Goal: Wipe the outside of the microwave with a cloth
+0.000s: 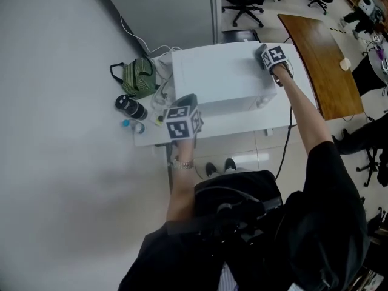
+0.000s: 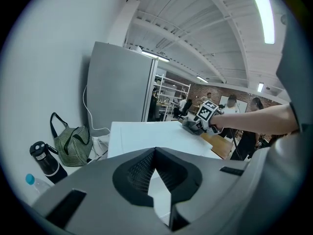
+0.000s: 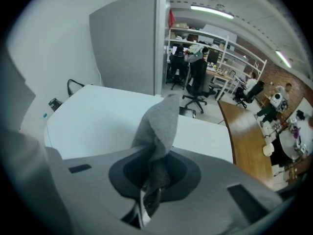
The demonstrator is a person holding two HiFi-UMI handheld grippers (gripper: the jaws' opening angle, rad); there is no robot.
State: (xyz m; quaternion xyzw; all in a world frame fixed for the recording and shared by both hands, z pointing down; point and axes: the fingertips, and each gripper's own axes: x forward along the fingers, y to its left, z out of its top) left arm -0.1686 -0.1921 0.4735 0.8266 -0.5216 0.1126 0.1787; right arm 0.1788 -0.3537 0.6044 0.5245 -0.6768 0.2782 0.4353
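Cloth in right tool, atop microwave

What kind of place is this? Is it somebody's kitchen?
Probably not a kitchen: it looks like a big open office or workshop. There are rolling office chairs, a long wooden table and storage shelves, with the microwave on a small white table.
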